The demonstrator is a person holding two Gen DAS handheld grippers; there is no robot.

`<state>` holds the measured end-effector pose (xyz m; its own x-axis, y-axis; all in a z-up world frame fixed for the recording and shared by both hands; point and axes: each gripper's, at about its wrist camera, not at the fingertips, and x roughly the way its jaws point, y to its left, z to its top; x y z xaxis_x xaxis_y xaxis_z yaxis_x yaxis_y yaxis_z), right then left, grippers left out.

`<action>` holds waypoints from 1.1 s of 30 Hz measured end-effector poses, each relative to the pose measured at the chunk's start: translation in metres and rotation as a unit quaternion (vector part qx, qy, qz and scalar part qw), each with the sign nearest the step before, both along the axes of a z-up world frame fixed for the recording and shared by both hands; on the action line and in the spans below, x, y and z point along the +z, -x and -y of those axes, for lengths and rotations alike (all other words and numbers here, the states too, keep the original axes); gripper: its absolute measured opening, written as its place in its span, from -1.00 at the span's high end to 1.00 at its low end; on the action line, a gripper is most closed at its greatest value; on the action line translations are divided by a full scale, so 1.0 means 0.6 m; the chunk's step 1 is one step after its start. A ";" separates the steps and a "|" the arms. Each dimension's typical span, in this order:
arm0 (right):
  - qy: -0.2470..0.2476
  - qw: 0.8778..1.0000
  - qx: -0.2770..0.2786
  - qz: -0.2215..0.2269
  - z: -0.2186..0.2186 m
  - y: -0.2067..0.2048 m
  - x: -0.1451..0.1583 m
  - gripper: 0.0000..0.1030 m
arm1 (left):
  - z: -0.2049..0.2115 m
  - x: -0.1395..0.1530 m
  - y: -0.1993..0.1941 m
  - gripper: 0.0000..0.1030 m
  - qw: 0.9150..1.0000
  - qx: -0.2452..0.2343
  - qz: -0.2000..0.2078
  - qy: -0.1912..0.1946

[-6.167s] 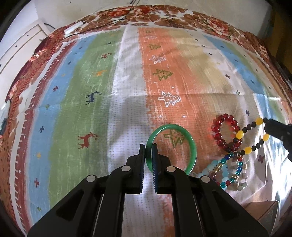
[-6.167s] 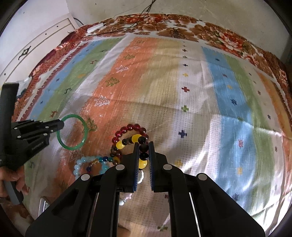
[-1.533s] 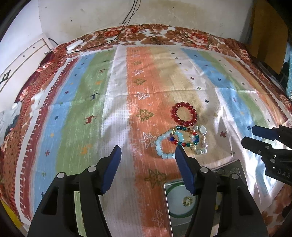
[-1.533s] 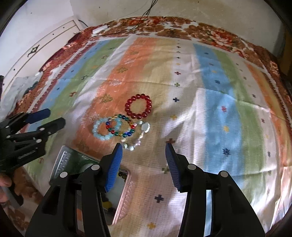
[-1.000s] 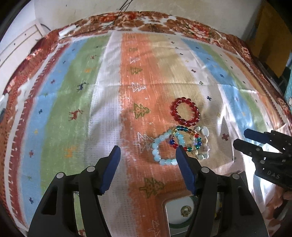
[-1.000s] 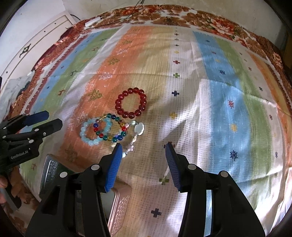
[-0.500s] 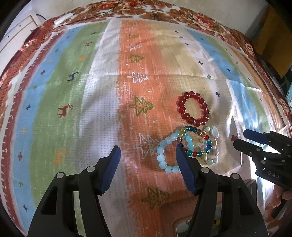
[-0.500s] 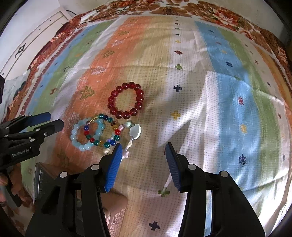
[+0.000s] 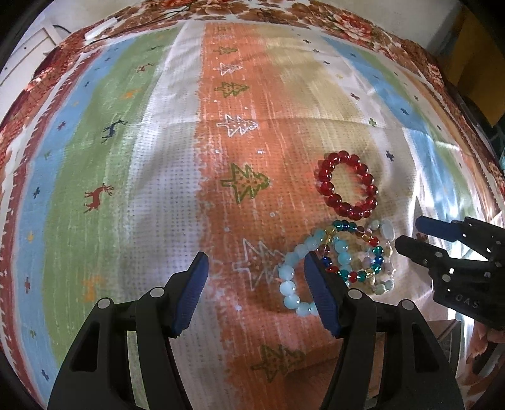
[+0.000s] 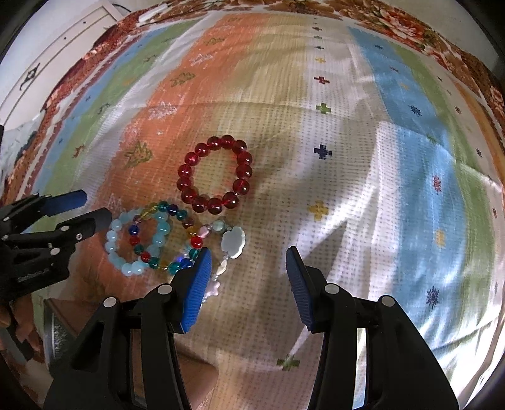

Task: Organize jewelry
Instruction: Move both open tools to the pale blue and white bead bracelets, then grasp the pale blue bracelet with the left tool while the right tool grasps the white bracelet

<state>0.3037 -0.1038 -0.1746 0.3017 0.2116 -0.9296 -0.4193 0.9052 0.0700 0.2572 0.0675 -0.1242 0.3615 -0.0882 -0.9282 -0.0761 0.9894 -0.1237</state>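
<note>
A red bead bracelet (image 9: 347, 186) (image 10: 214, 173) lies on the striped cloth. Just nearer lie a pale blue bead bracelet (image 9: 295, 277) (image 10: 135, 243), a multicoloured bead bracelet (image 9: 356, 252) (image 10: 170, 233) overlapping it, and a white shell-piece bracelet (image 10: 232, 241). My left gripper (image 9: 254, 290) is open and empty, its right finger beside the pale blue bracelet; it also shows in the right wrist view (image 10: 83, 209). My right gripper (image 10: 247, 277) is open and empty, just right of the shell bracelet; it also shows in the left wrist view (image 9: 416, 233).
A metal tin (image 10: 56, 318) sits at the near edge, mostly hidden behind my grippers. The striped cloth (image 9: 157, 157) covers a bed with a floral border (image 9: 284, 12). White furniture (image 10: 47, 63) stands at the left.
Both grippers, open and empty, moved forward and lower toward the bracelets, which now look larger. The tin has slid almost out of view. Earlier the green bangle and black-yellow bracelet were held.
</note>
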 end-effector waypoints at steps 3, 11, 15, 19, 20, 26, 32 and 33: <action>0.005 1.000 0.000 -0.005 -0.002 -0.008 -0.010 0.05 | 0.001 -0.006 -0.004 -0.22 1.000 -0.005 -0.005 -0.001; 0.018 1.000 0.006 -0.009 -0.013 -0.018 -0.025 0.05 | 0.004 -0.021 -0.011 -0.21 1.000 -0.014 -0.015 -0.007; 0.027 1.000 0.010 -0.007 -0.018 -0.018 -0.028 0.05 | 0.006 -0.025 -0.012 -0.22 1.000 -0.022 -0.015 -0.012; 0.031 0.999 0.012 -0.004 -0.019 -0.018 -0.026 0.14 | 0.015 -0.031 -0.014 0.03 0.998 -0.040 -0.016 -0.044; 0.033 0.999 0.012 -0.003 -0.019 -0.018 -0.026 0.27 | 0.015 -0.032 -0.014 0.17 0.998 -0.040 -0.015 -0.051; 0.027 0.999 0.021 -0.004 -0.022 -0.015 -0.022 0.66 | 0.001 -0.032 -0.014 0.66 0.997 -0.030 -0.015 -0.065; 0.008 0.999 0.031 0.007 -0.029 -0.008 -0.007 0.67 | 0.000 -0.031 -0.015 0.75 0.997 -0.028 -0.015 -0.068; 0.002 0.999 0.032 0.010 -0.031 -0.006 -0.001 0.67 | 0.001 -0.031 -0.014 0.75 0.997 -0.028 -0.015 -0.069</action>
<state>0.3072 -0.0852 -0.1753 0.3058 0.2269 -0.9246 -0.4784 0.8763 0.0569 0.2657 0.0670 -0.1430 0.3314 0.0219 -0.9432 -0.0215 0.9996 0.0156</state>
